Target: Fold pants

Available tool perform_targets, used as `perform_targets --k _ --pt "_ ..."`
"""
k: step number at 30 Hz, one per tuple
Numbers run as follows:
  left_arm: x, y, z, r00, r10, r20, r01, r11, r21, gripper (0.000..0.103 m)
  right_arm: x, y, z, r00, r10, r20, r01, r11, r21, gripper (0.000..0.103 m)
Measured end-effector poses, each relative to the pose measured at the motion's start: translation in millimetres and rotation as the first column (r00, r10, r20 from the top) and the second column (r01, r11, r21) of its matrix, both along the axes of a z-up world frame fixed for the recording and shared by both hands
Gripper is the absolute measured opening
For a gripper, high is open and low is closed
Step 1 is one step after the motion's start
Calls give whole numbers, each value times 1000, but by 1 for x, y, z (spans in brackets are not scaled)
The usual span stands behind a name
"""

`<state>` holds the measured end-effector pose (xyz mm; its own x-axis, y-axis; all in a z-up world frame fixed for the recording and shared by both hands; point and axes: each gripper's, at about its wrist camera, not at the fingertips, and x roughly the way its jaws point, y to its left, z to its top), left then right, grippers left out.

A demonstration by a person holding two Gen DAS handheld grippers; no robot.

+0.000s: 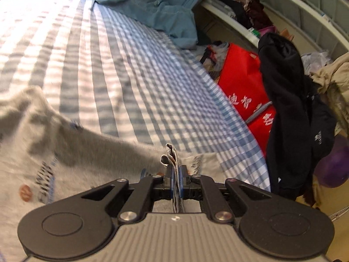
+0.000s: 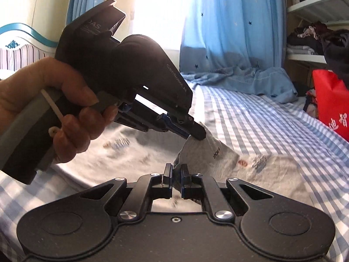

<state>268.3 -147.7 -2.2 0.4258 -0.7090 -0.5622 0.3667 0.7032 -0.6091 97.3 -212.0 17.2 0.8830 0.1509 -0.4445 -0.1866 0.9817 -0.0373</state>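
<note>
Light grey pants [image 1: 65, 152] with printed logos lie on a blue-and-white checked bed [image 1: 109, 65]. My left gripper [image 1: 177, 172] is shut on a folded edge of the pants, several cloth layers sticking up between its pads. In the right wrist view a hand holds that left gripper [image 2: 197, 134], which pinches a raised corner of the pants [image 2: 209, 155] marked SPORTS. My right gripper [image 2: 176, 174] is shut on another part of the same lifted edge, just below and in front of the left one.
Blue curtain cloth [image 1: 157, 6] spills onto the far end of the bed. Beside the bed stand a red bag [image 1: 242, 83], a hanging black garment [image 1: 288, 109], a purple ball [image 1: 333, 163] and white shelves [image 2: 316, 6] with clothes. A headboard [image 2: 19, 43] is at left.
</note>
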Motion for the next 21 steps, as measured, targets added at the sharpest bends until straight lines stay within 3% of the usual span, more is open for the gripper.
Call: perform_targets --k 6,10,16,21 --pt "-10 51 32 998 43 55 -44 999 19 5 2 36 25 993 104 48 -105 994 23 6" --pt "-16 90 36 993 90 72 -95 993 66 5 6 70 31 981 186 59 -188 982 29 6" --pt "-11 134 4 985 172 5 -172 979 108 5 20 115 10 966 257 -24 -257 966 1 7" --pt "-6 145 -34 978 202 -49 -194 973 126 5 19 137 -11 959 273 -74 -278 959 -57 9"
